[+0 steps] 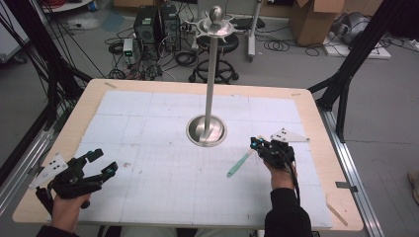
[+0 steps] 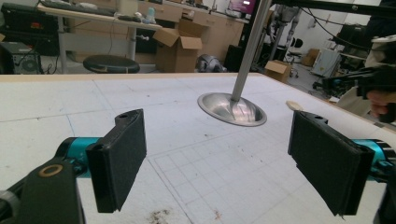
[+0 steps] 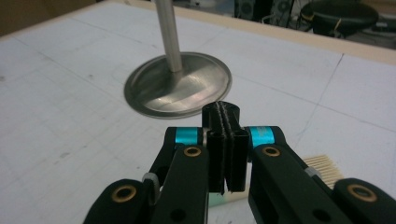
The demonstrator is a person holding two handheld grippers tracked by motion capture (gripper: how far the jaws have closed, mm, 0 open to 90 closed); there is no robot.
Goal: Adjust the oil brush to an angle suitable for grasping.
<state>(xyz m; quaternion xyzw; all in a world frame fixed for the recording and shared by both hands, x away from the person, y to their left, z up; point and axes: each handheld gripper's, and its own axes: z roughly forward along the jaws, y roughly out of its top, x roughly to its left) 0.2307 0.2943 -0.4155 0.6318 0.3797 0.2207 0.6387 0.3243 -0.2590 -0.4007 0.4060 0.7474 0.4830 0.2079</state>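
Soft, even room light on my table [image 1: 316, 163]; faint shadows, mild glare on the metal stand base [image 3: 177, 86], my near jaws blurred.

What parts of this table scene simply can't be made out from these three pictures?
- Brush: in the high view the right gripper covers its head end; in the right gripper view the closed jaws hide all but the bristle tips.
- Metal stand: its top is cut off by the upper edge in both gripper views.
- Whether the jaws pinch the brush: hidden.
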